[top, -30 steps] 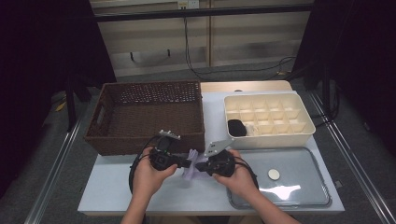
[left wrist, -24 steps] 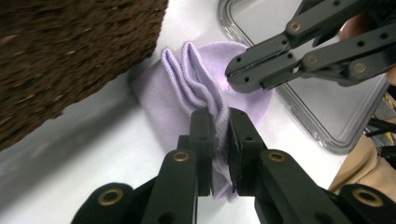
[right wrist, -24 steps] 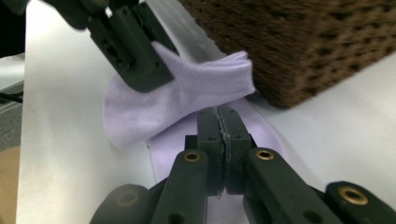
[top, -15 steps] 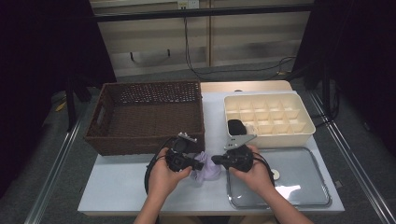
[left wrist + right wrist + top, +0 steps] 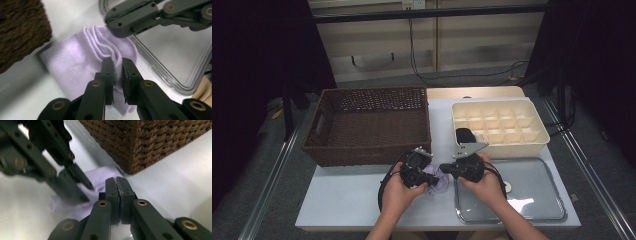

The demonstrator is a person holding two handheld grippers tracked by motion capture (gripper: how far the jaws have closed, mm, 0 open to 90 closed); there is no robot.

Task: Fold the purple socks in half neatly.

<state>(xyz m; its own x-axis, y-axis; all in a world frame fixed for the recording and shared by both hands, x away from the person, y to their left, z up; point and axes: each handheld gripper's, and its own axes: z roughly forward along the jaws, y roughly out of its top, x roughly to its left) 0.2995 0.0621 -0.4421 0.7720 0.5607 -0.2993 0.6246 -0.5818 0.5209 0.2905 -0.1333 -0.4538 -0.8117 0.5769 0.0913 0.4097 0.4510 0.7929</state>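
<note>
Left gripper view has the left gripper (image 5: 117, 68) pinching the ribbed cuff of a lilac sock (image 5: 82, 62), jaws drawn narrow on the folded fabric. Just beyond its tips sits the right gripper (image 5: 447, 169), its jaws pressed together, a thin edge of the sock apparently nipped between them. The sock lies on the white table (image 5: 342, 200) between both grippers, the wicker basket (image 5: 372, 125) just behind them and the metal tray (image 5: 537, 200) beside the right one.

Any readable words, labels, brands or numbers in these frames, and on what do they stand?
None: no text can be read on the brown wicker basket, the cream compartment tray, the clear plastic lid, the lilac knit sock or either gripper.
</note>
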